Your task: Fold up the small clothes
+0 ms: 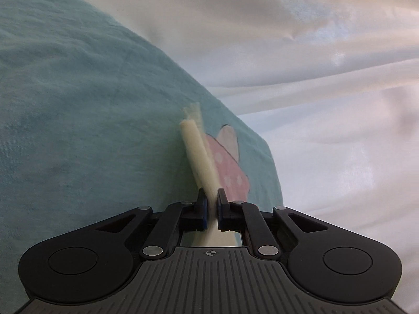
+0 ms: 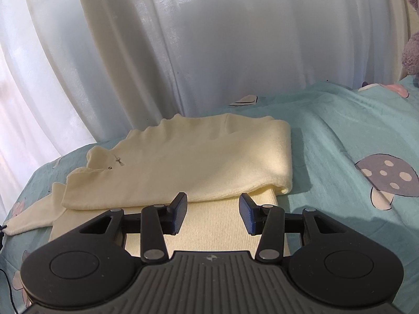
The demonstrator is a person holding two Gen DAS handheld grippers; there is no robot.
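Observation:
A cream knit sweater [image 2: 188, 157] lies on the teal bed sheet [image 2: 340, 136], its upper part folded over toward me and a sleeve trailing to the left. My right gripper [image 2: 213, 213] is open and empty, hovering just above the sweater's ribbed near edge. In the left wrist view my left gripper [image 1: 211, 204] is shut on a narrow cream strip of the sweater [image 1: 197, 154] that sticks up between the blue pads over the teal sheet [image 1: 78, 104].
White curtains [image 2: 209, 39] hang behind the bed, and also show in the left wrist view [image 1: 327, 52]. The sheet has mushroom prints [image 2: 390, 178]. A purple plush toy [image 2: 412, 57] sits at the far right. A black cable [image 2: 5, 282] runs at the left edge.

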